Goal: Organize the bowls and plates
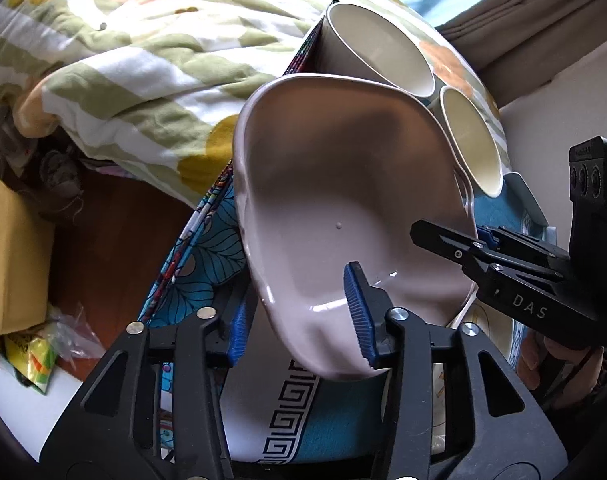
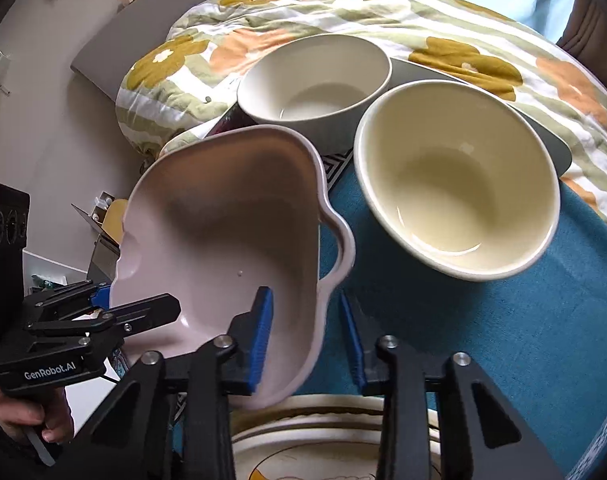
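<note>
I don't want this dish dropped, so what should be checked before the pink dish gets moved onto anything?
1. Left gripper clamped on the pink dish rim: ok, pads either side of the wall.
2. Right gripper clamped on the opposite rim: ok.
3. Dish level: not ok, it is tilted.
4. Dish empty: ok, only a small speck inside.
5. Two cream bowls apart from the dish: ok, they stand behind it on the teal cloth.
6. Plate below free to receive it: cannot tell, mostly hidden.
</note>
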Action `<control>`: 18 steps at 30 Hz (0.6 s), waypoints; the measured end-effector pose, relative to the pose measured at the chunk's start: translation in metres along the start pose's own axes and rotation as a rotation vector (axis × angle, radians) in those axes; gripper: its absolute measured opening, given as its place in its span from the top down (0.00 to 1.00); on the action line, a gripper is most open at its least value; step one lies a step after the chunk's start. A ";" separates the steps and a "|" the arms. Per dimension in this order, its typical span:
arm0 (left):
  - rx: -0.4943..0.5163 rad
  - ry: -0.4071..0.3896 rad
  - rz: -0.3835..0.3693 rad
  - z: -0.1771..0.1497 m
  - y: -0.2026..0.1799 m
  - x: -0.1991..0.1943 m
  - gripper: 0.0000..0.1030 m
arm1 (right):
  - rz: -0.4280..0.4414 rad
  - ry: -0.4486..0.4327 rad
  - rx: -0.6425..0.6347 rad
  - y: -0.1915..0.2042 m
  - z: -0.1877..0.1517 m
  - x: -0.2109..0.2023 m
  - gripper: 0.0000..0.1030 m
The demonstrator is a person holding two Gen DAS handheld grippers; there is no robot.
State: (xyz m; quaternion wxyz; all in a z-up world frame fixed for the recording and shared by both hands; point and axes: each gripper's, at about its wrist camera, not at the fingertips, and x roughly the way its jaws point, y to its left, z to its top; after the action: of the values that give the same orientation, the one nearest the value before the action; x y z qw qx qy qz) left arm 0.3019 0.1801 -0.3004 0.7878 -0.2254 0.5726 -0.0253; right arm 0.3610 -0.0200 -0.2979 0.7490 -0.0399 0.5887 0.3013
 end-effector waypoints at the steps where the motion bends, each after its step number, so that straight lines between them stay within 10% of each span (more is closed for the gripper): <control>1: 0.011 0.007 0.010 0.000 -0.002 0.003 0.75 | 0.004 0.006 0.002 0.000 0.001 0.002 0.82; 18: 0.150 -0.100 0.148 -0.011 -0.028 -0.042 0.82 | -0.010 -0.094 -0.025 0.019 -0.017 -0.034 0.89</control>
State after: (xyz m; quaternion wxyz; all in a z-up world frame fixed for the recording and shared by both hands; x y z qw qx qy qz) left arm 0.2834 0.1633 -0.2549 0.8298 -0.1239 0.5441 0.0016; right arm 0.3323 -0.0254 -0.2663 0.7768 -0.0381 0.5489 0.3062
